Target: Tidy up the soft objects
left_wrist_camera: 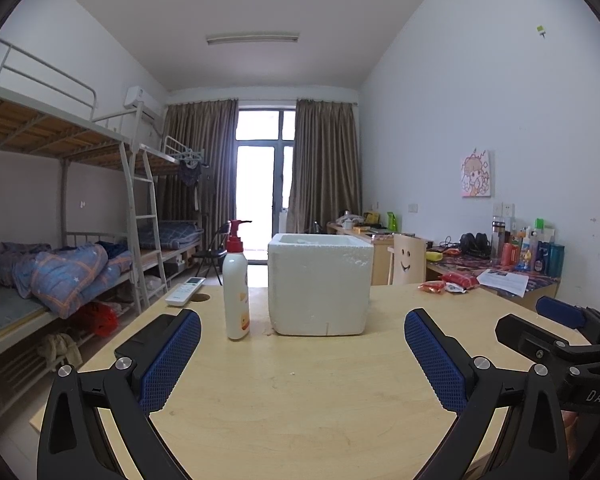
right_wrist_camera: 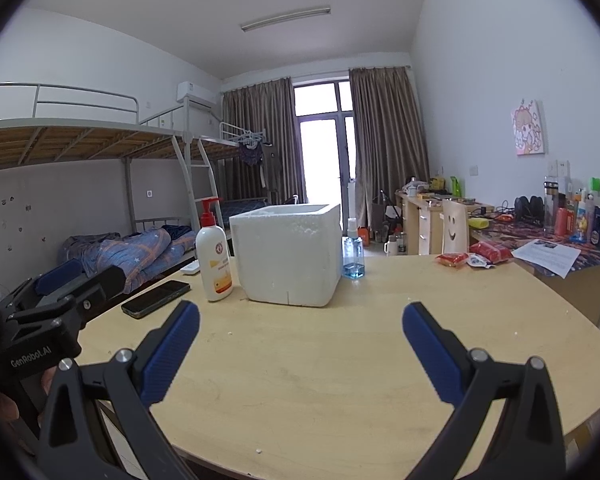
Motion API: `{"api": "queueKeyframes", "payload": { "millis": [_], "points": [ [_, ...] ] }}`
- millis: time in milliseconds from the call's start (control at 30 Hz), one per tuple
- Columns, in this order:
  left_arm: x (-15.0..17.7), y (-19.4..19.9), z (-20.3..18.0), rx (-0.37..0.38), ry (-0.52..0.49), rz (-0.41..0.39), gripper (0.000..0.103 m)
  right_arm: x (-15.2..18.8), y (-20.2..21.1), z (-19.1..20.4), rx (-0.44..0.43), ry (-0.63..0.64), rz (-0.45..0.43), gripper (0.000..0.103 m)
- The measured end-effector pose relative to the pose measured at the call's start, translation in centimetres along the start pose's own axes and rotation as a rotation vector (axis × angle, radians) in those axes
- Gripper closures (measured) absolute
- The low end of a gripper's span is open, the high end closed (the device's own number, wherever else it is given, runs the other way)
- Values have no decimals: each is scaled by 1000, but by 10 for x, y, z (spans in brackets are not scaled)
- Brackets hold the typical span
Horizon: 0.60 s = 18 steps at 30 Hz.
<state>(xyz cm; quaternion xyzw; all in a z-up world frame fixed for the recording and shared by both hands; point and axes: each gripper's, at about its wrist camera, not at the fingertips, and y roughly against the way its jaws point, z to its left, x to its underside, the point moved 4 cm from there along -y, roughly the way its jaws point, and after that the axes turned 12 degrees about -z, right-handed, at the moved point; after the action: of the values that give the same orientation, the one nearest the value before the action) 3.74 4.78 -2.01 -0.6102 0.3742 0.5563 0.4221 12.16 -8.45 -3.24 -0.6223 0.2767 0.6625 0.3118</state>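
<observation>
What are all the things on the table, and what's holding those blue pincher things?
Foam box: one, white, open top, table middle.
Lotion bottle: one, white with red pump, left of the box.
Spray bottle: one, clear with blue liquid, right of the box.
Phone: one, black, flat near the left edge.
Remote: one, white, far left edge.
Snack packets: a few, mostly red, far right.
Table: one, light wood.
Left gripper: blue pads, open, empty.
Right gripper: blue pads, open, empty.
</observation>
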Motion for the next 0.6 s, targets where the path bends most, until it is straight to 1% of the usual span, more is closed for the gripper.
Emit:
{"api": "queueKeyframes", "payload": {
  "millis": [600],
  "points": [
    [1, -1, 1, 2, -4, -2, 1, 0, 1, 1, 1, -4, 6, 0]
  ]
}}
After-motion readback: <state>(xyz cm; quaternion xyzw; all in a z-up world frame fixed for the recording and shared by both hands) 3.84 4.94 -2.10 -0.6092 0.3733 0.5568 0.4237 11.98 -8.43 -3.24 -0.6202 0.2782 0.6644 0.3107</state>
